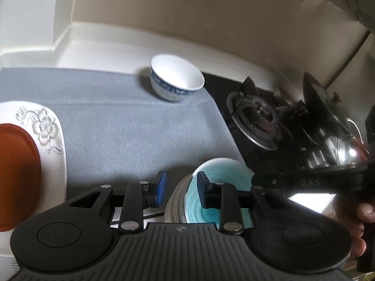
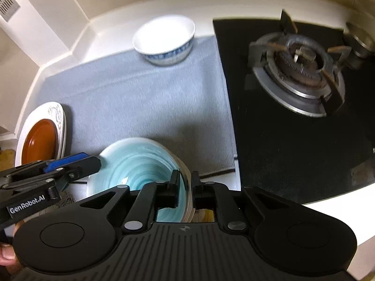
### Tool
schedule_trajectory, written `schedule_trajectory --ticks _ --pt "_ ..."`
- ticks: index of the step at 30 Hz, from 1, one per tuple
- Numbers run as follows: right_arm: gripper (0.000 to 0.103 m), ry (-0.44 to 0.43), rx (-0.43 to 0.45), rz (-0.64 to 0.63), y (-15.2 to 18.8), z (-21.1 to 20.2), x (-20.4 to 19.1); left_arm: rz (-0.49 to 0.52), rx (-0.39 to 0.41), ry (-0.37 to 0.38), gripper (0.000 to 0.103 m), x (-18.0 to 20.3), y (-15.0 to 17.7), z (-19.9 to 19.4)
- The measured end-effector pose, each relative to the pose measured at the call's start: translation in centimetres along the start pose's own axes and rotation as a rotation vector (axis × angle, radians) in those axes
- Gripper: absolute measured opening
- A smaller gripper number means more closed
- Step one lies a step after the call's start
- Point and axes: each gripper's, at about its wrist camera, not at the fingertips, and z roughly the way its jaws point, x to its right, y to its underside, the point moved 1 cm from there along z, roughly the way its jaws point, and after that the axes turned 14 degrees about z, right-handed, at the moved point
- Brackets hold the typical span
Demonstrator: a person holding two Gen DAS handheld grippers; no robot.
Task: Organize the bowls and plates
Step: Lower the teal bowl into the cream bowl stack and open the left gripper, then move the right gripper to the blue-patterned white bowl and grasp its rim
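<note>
A turquoise swirl bowl (image 1: 211, 171) (image 2: 138, 161) sits at the near edge of the grey mat (image 1: 117, 121), seemingly on top of other white-rimmed dishes. My left gripper (image 1: 182, 187) straddles its left rim, one finger inside the bowl and one outside with a small gap, so it is open. My right gripper (image 2: 185, 186) straddles the right rim, pads close to it but not clamping, also open. A white bowl with a blue band (image 1: 175, 79) (image 2: 164, 39) stands upright at the mat's far edge. At the left, a white flowered plate (image 1: 46, 128) (image 2: 58, 117) carries an orange-brown plate (image 1: 16, 168) (image 2: 39, 140).
A black gas hob with a burner (image 1: 255, 119) (image 2: 302, 70) borders the mat on the right. Metal pots (image 1: 346, 149) stand beyond it. A white wall and raised ledge (image 2: 77, 46) close off the back and the left. A hand (image 1: 365, 210) holds the right gripper.
</note>
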Motion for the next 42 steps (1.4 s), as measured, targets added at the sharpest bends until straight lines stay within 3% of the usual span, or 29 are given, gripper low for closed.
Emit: schedule_trajectory --ticks 6,11,15,18,24,29,35,42 --pt "0.021 -0.114 0.16 0.034 -0.7 -2.6 1.1 -0.031 0.041 -0.04 0.032 0.4 0.6 -0.9" --pt "0.021 -0.232 0.246 0.045 -4.6 -2.9 1.9 -0.043 0.074 -0.106 0.032 1.6 0.9 -1.7" --pt "0.025 -0.319 0.219 0.094 -9.7 -0.4 2.5 -0.057 0.1 -0.185 0.032 3.0 1.3 -3.4" --pt "0.03 -0.322 0.189 0.124 -13.2 2.3 2.6 -0.074 0.106 -0.239 0.032 4.3 2.0 -4.2" --pt "0.03 -0.318 0.12 0.156 -17.9 8.0 1.8 -0.095 0.115 -0.362 0.032 7.3 4.1 -6.1" --pt "0.03 -0.29 0.074 0.153 -19.0 11.0 1.1 -0.203 0.134 -0.471 0.032 7.9 6.2 -8.2" --pt "0.03 -0.299 0.019 0.092 -18.9 12.8 0.0 -0.232 0.128 -0.506 0.032 8.8 6.5 -7.9" --pt "0.023 -0.256 0.002 0.05 -18.9 13.3 -0.5 -0.289 0.157 -0.537 0.032 9.3 7.3 -8.0"
